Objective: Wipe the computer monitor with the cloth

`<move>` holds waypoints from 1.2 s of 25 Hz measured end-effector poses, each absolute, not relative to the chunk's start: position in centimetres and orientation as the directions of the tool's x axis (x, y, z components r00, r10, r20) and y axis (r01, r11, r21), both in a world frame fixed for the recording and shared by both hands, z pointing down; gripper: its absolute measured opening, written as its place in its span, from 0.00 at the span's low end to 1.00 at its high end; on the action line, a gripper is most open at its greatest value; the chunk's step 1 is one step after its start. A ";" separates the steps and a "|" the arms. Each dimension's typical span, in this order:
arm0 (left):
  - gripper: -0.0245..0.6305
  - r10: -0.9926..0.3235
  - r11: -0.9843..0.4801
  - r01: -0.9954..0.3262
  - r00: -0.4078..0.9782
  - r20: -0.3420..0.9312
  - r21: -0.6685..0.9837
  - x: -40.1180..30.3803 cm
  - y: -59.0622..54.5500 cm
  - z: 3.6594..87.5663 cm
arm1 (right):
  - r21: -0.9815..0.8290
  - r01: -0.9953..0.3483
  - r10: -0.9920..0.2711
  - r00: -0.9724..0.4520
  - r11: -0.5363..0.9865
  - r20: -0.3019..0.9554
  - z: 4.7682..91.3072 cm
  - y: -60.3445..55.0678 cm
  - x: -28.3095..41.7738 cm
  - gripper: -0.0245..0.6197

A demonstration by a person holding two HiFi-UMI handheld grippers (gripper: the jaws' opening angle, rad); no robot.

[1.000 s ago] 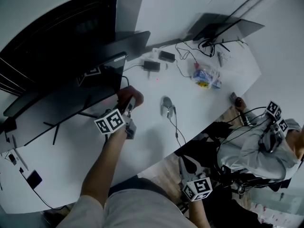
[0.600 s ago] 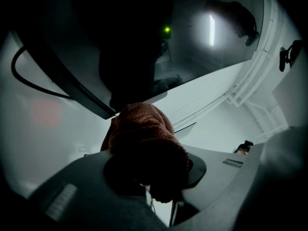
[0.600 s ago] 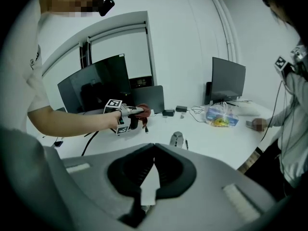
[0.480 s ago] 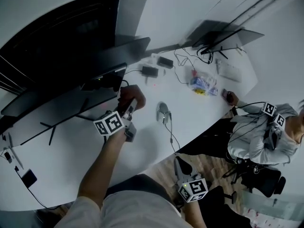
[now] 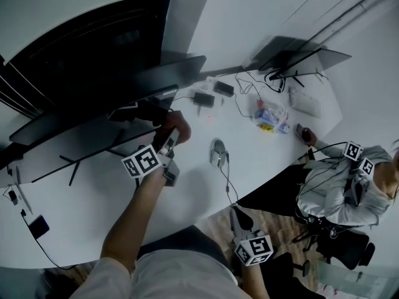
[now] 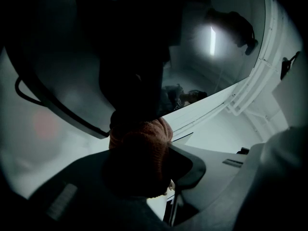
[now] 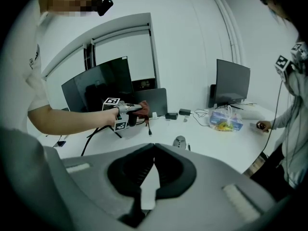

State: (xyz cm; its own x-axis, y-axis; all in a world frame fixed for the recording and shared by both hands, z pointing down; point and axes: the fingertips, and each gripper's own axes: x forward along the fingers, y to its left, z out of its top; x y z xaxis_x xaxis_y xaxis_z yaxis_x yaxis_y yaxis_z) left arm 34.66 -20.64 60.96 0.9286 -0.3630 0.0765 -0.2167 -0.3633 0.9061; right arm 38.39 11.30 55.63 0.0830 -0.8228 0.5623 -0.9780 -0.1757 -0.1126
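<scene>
A reddish-brown cloth point(image 6: 139, 150) is bunched between the jaws of my left gripper point(image 6: 144, 177), which is shut on it. The cloth presses against the lower edge of the big dark computer monitor point(image 6: 120, 47). In the head view the left gripper point(image 5: 167, 143) reaches forward and holds the cloth point(image 5: 173, 123) at the monitor point(image 5: 75, 145), near its right lower corner. My right gripper point(image 7: 154, 148) is shut with nothing in it and hangs low off the desk's front edge point(image 5: 240, 220). From there it looks at the left gripper point(image 7: 122, 112), the cloth point(image 7: 143, 107) and the monitor point(image 7: 101, 88).
On the white desk point(image 5: 187, 192) lie a grey mouse point(image 5: 217, 151) with its cable, power adapters point(image 5: 202, 98), a bag of snacks point(image 5: 271, 114) and a keyboard point(image 5: 305, 101). A second monitor point(image 5: 299, 52) stands at the far right. Another person point(image 5: 346, 189) sits at the right.
The left gripper and cloth stay at the monitor's lower edge, with only a slight shift. The head view has swung a little. The right gripper still hangs low.
</scene>
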 end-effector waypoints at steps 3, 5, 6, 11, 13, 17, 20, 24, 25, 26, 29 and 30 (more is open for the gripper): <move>0.19 -0.375 -0.365 -0.209 0.925 0.062 0.907 34.1 -20.6 59.5 | -0.116 -0.981 -0.833 0.069 -0.157 0.549 55.1 11.0 38.5 0.04; 0.19 -0.376 -0.375 -0.204 0.925 0.052 0.904 33.7 -20.5 58.5 | -0.117 -0.983 -0.843 0.055 -0.138 0.536 54.8 10.6 38.5 0.04; 0.19 -0.377 -0.379 -0.201 0.925 0.048 0.903 33.4 -20.5 57.9 | -0.118 -0.985 -0.847 0.047 -0.129 0.529 54.7 10.4 38.4 0.04; 0.18 -0.388 -0.386 -0.151 0.922 -0.012 0.910 32.5 -19.9 53.9 | -0.112 -0.990 -0.867 0.017 -0.083 0.498 53.1 9.3 38.0 0.04; 0.18 -0.390 -0.395 -0.124 0.920 -0.044 0.910 32.4 -19.7 52.2 | -0.110 -0.992 -0.873 0.006 -0.068 0.487 52.8 9.1 37.7 0.04; 0.18 -0.385 -0.421 -0.075 0.917 -0.103 0.904 32.2 -19.2 48.5 | -0.105 -0.994 -0.883 -0.013 -0.042 0.470 52.1 8.6 37.4 0.04; 0.18 -0.385 -0.437 -0.051 0.913 -0.136 0.898 32.0 -19.1 45.9 | -0.101 -0.995 -0.889 -0.025 -0.024 0.458 51.6 8.2 37.1 0.04; 0.18 -0.386 -0.462 -0.025 0.906 -0.175 0.886 32.1 -19.1 42.8 | -0.099 -0.995 -0.897 -0.044 0.000 0.440 51.0 7.6 37.0 0.04; 0.18 -0.388 -0.468 -0.021 0.903 -0.184 0.884 32.1 -19.1 42.1 | -0.099 -0.995 -0.898 -0.049 0.007 0.436 50.9 7.4 37.0 0.04; 0.18 -0.390 -0.469 -0.016 0.901 -0.191 0.883 32.1 -19.0 41.4 | -0.099 -0.995 -0.900 -0.054 0.012 0.433 50.7 7.4 37.1 0.04; 0.18 -0.401 -0.465 -0.007 0.893 -0.204 0.885 32.1 -18.8 39.5 | -0.098 -0.995 -0.905 -0.062 0.022 0.422 50.3 7.2 37.2 0.04; 0.18 -0.404 -0.467 -0.002 0.890 -0.211 0.884 32.1 -18.8 38.9 | -0.098 -0.995 -0.906 -0.065 0.026 0.417 50.2 7.1 37.3 0.04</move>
State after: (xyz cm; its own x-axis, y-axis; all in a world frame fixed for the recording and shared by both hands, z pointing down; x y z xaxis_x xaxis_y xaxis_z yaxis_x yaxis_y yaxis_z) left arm 32.08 -18.82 38.88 0.8900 -0.4041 -0.2110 -0.0023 -0.4667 0.8844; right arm 37.31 7.07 50.16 -0.0647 -0.9064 0.4175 -0.9949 0.0260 -0.0978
